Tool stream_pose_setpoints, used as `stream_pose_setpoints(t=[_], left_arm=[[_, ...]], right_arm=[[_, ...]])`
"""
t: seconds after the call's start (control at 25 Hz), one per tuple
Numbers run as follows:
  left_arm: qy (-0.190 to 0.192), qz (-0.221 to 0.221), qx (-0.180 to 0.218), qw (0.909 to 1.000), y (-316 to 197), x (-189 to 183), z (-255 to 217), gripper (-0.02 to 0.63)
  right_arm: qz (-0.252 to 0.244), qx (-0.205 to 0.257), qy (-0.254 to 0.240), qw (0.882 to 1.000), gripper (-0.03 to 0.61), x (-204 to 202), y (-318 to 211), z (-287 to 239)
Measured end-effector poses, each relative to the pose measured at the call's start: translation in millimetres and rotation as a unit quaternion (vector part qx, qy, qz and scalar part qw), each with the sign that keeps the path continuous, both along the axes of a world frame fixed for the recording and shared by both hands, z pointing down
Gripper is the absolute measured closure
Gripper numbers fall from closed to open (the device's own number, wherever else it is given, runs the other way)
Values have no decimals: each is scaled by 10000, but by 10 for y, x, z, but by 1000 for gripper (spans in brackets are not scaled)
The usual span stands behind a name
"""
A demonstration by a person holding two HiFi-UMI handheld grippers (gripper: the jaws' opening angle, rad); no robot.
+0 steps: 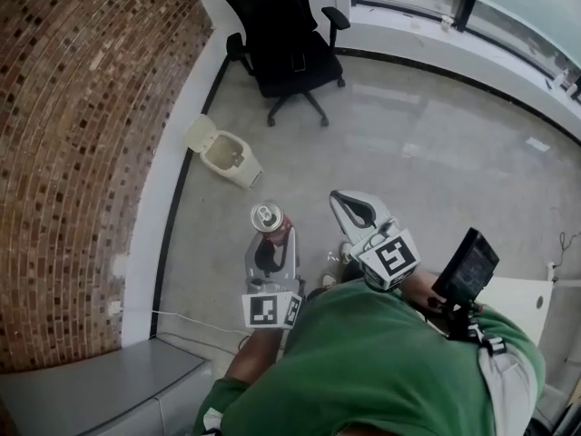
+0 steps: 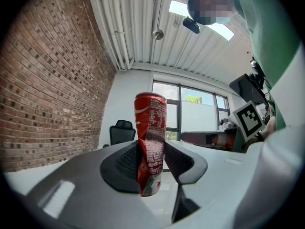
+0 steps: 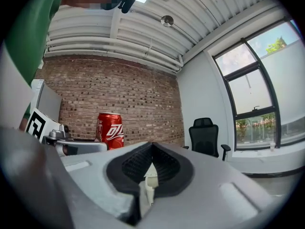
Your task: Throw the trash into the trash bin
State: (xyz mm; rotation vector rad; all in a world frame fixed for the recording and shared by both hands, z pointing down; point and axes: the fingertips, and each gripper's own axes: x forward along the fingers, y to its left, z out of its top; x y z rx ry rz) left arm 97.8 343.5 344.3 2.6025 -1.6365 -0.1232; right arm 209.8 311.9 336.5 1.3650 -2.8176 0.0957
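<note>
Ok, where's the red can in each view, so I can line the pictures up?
Head view: red can at centre, upright in the left gripper.
Left gripper view: dead centre, dented, pinched between the jaws.
Right gripper view: left of centre, in front of the brick wall.
Shared landmark: the black office chair.

Glossy dented metal can [image 2: 151,142] — rough brick wall [image 2: 43,80].
</note>
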Motion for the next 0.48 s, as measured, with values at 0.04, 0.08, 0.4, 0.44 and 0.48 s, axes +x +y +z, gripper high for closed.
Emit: stream_pose_setpoints(t=[0.04,0.08,0.4,0.44,0.48], left_arm=[[-9,-89,2,10000,-64,-26,-13,459],[-19,-174,2,9998,-131,-47,-26,459],[-150,-693,-15,9975,-588,-41,-73,459],[-184,-742,-30,9971,-610,-36,-62,459],[-224,-797,-42,9966,-630,-31,-51,459]], right_arm=[[-66,1,-16,10000,575,-23,-76,0],[-140,11,-35,9999,575,-44,-155,-8],[-612,-19,-223,9979,575,-75,-722,-11],[-663,-65,-235,9975,575,-80,-759,10],[-733,-90,-233,9970,575,-86,-795,31]])
